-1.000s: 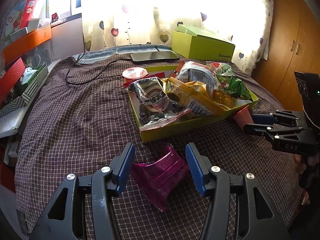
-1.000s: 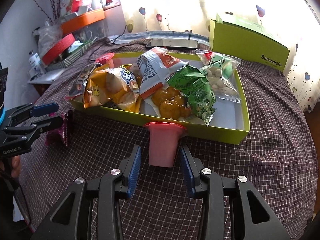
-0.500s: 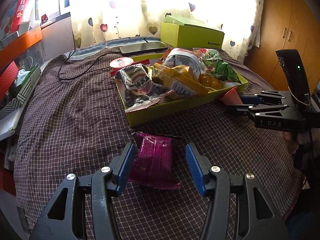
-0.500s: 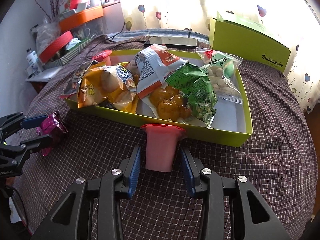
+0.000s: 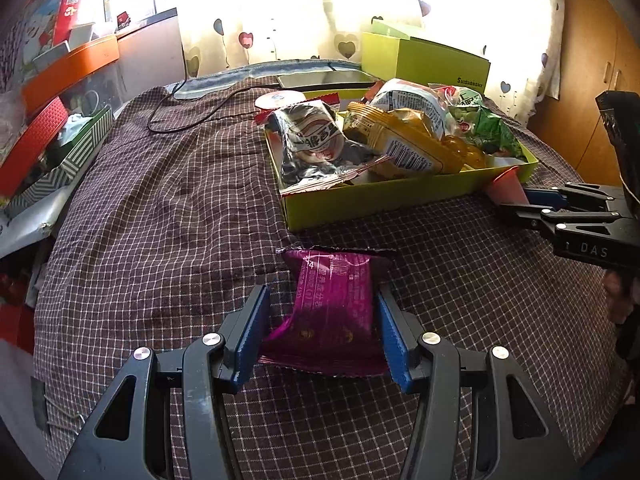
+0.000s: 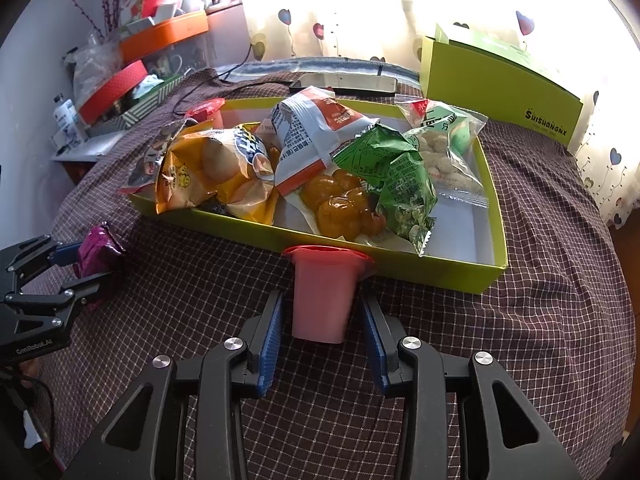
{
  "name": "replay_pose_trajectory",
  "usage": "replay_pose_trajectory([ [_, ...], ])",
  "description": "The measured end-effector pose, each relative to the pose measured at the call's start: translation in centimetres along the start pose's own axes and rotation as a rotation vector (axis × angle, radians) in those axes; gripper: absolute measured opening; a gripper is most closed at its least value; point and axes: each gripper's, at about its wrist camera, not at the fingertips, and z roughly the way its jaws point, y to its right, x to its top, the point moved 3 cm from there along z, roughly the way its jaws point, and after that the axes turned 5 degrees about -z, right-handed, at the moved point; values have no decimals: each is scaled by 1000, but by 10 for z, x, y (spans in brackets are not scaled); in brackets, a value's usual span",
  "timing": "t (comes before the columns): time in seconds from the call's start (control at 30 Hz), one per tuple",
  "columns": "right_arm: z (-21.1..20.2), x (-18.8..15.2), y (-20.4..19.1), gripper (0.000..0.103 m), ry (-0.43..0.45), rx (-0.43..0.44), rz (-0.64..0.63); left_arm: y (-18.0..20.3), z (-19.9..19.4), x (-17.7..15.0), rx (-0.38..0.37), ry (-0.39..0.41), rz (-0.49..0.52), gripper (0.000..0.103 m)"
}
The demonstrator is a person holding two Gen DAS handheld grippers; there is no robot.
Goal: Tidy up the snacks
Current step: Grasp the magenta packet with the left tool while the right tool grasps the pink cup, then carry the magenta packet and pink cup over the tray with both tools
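Snacks fill the green tray [image 6: 494, 216] on the checked cloth [image 5: 160, 216]. Left gripper [image 5: 320, 332] fingers stand spread around a purple packet [image 5: 334, 304], its near end hidden. Right gripper [image 6: 322, 328] fingers are closing on a pink cup [image 6: 322, 292], contact unclear; its base blocks the tray wall.

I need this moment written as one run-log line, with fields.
left gripper: open around magenta packet | right gripper: closing around pink cup | both outside green tray
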Motion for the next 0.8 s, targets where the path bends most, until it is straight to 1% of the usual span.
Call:
replay_pose_trajectory([
  [0.1,-1,-1,0,29,7,-9,-1,-1,1,-2,3,1,-10,54],
  [0.17,-1,-1,1,28,9,-5,6,-2,0,-2,-3,6,-22,50],
  [0.23,-2,-2,1,27,12,-10,6,0,-2,-2,-1,15,-23,43],
  [0.33,-4,-3,-1,26,17,-13,4,3,-3,-2,7,24,-18,40],
  [0.47,-10,-5,-3,25,28,-11,-4,3,-4,-2,11,28,-35,38],
  [0.8,-21,-9,-5,25,47,-4,-11,10,-12,-5,-11,34,-52,36],
])
